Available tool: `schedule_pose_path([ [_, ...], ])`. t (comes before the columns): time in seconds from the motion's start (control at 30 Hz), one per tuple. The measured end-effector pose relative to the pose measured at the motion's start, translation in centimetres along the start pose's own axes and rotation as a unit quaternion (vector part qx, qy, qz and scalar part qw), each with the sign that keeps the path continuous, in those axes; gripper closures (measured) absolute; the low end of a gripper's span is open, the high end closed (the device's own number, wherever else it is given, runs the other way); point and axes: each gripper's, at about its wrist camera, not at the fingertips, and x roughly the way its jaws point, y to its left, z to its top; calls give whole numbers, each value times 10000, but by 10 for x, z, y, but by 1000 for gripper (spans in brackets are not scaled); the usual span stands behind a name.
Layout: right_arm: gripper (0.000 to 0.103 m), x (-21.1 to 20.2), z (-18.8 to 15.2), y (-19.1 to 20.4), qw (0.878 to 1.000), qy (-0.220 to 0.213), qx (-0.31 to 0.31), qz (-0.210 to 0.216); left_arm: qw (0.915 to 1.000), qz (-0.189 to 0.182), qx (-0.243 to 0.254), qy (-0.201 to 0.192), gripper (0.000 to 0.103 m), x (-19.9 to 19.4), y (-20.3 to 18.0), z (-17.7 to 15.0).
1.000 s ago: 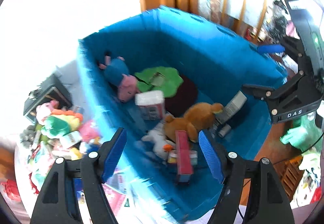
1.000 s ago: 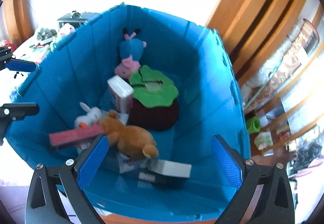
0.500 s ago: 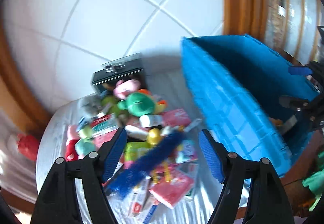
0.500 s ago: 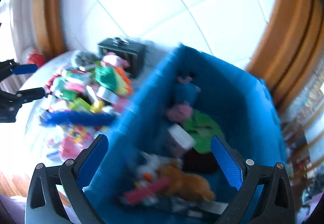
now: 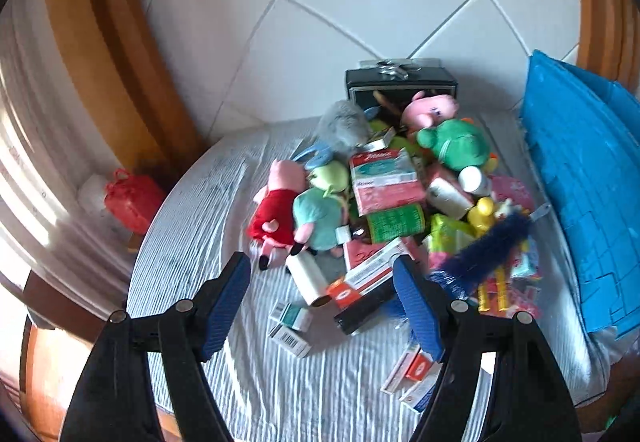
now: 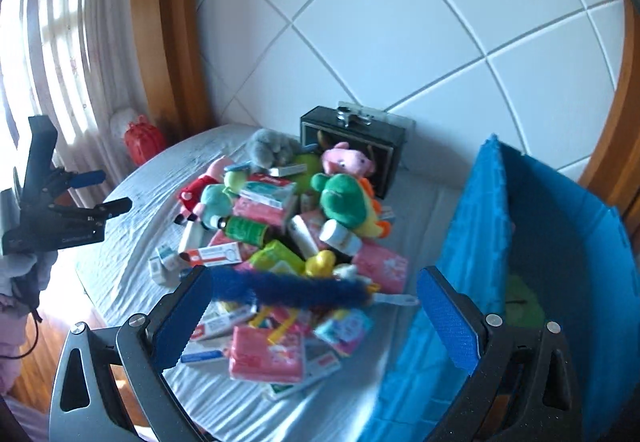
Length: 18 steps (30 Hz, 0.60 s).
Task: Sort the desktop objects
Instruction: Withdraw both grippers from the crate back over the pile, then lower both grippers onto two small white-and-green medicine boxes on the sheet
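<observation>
Grippers, two. Left gripper [image 5: 322, 300]: black frame, ribbed blue pads, jaws spread wide with nothing between them, above the near edge of the heap. Right gripper [image 6: 314, 318]: same make, jaws likewise wide apart and holding nothing, above the heap's near right side beside the bin.

Table, one: round, under a white ribbed cloth [image 5: 192, 242], creased.

Heap of mixed goods at the cloth's middle, touching and overlapping:
- Plush pigs, three: one in a red dress [image 5: 276, 208], one in a pale teal shirt [image 5: 320, 216], one pink head [image 5: 430, 108] against the case.
- Green plush dinosaur with orange spines [image 6: 346, 200], one.
- Grey furry plush [image 5: 342, 126], one.
- Long dark-blue fuzzy duster [image 6: 292, 292], one, lying across the near side.
- Yellow rubber duck [image 6: 320, 262], one.
- Green printed can [image 5: 394, 222], one, on its side.
- White cylindrical bottles, at least three; the count is uncertain under the clutter.
- Flat pink soft packets [image 6: 266, 354], several.
- Orange-and-white carton [image 6: 212, 254], one; small white-green boxes [image 5: 290, 326], two, at the heap's near left.

Black case with metal clasp [image 5: 400, 80], one, behind the heap against the tiled wall.

Blue corrugated plastic bin [image 6: 560, 242], one, upright at the table's right; a green shape shows inside.

Red bag [image 5: 132, 200], one, off the table by the curtain.
</observation>
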Motion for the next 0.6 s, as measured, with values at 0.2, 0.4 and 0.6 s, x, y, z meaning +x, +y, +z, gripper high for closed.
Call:
schedule_pose_path([
  [0.2, 0, 62, -22, 0, 9970, 589, 504, -20, 9955, 224, -588, 715, 29, 70, 53, -52],
  [0.4, 0, 123, -57, -4, 9879, 1268, 884, -89, 9818, 133, -1268, 1406, 30, 147, 68, -109],
  [0.6, 0, 165, -70, 29, 9852, 1533, 745, 181, 9708, 373, -1798, 1541, 30, 198, 59, -149],
])
